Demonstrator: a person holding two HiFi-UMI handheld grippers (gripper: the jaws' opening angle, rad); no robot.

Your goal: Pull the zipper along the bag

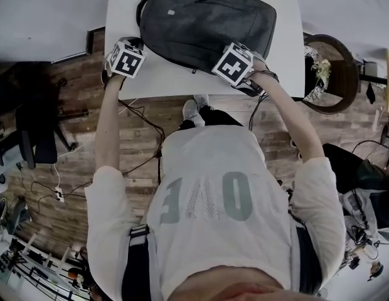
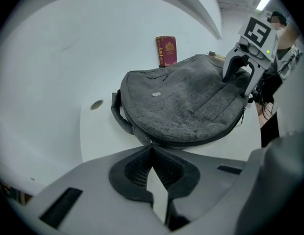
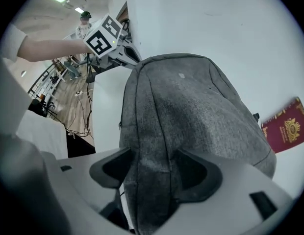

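Note:
A grey backpack [image 1: 204, 21] lies flat on the white table [image 1: 163, 80]. My left gripper [image 2: 151, 148] is shut, and its tips pinch the small zipper pull [image 2: 149, 141] at the bag's near edge, by the carry handle [image 2: 118, 115]. My right gripper [image 3: 149, 165] is clamped on the bag's opposite end, with a thick fold of grey fabric [image 3: 152, 146] filling the space between its pads. In the head view the left gripper [image 1: 133, 50] is at the bag's left corner and the right gripper [image 1: 235, 60] at its near right corner.
A dark red passport booklet [image 2: 166, 51] lies on the table beyond the bag. A round cable hole [image 2: 96, 104] sits in the tabletop to the left. A round side table [image 1: 332, 64] stands at the right; cables run over the wooden floor [image 1: 138, 143].

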